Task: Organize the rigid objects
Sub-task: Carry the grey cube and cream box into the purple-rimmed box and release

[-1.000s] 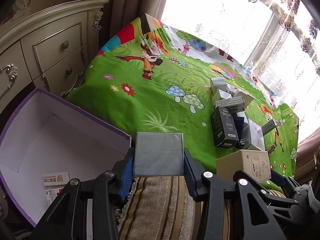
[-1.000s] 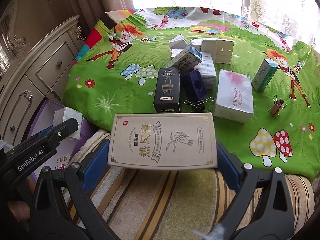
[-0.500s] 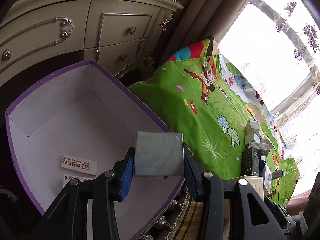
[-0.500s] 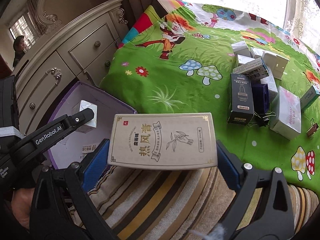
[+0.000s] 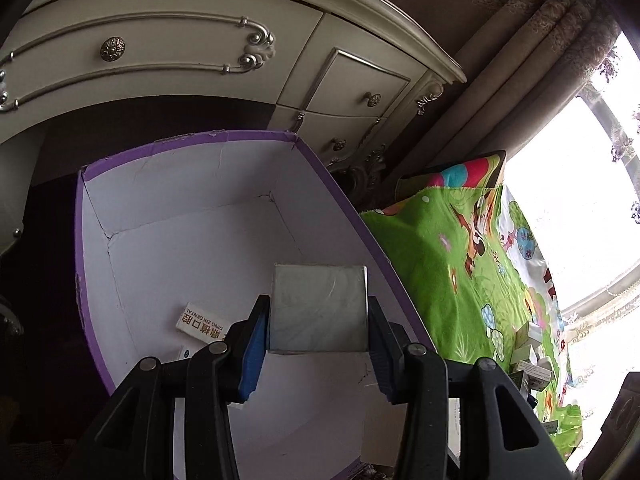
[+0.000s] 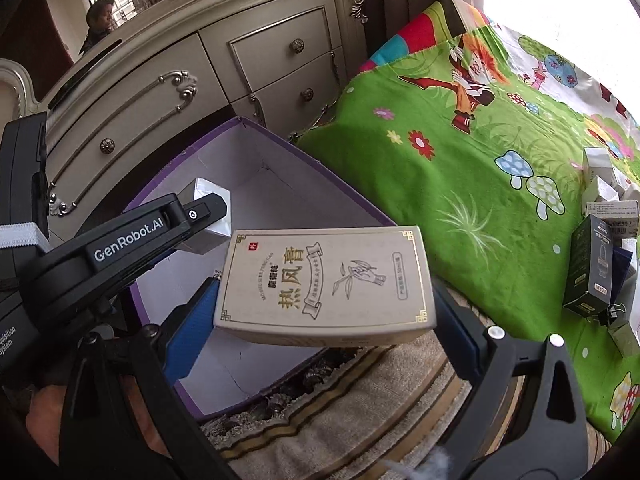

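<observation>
A large open cardboard box (image 5: 192, 216), purple outside and white inside, is sitting on the floor between a cream dresser (image 5: 168, 44) and a bed covered by a green cartoon sheet (image 5: 448, 264). Inside it, a flat white carton with red lettering (image 5: 199, 323) is lying on the bottom, with the corner of a second carton showing just beside it, mostly hidden by the tool.

The left gripper (image 5: 318, 314) is hovering over the inside of the purple box, its jaws beginning to open around a small silver-grey box (image 5: 319, 304) that is sitting between the blue pads (image 5: 253, 348). In the right wrist view the same small box (image 6: 208, 216) is appearing above the open container.

The right gripper (image 6: 324, 320) is holding a cream box with gold Chinese lettering (image 6: 326, 284) by its two short ends, jaws set wide, over the near edge of the purple box and a striped rug (image 6: 360, 412).

Further small boxes (image 6: 600, 240), one of them dark (image 6: 590, 272), are lying in a pile on the bed at the right.

Compared with a second earlier, both grippers are swinging away from the bed toward the container: the small silver-grey box was then over the rug, and the cream box was over the bed's edge.
</observation>
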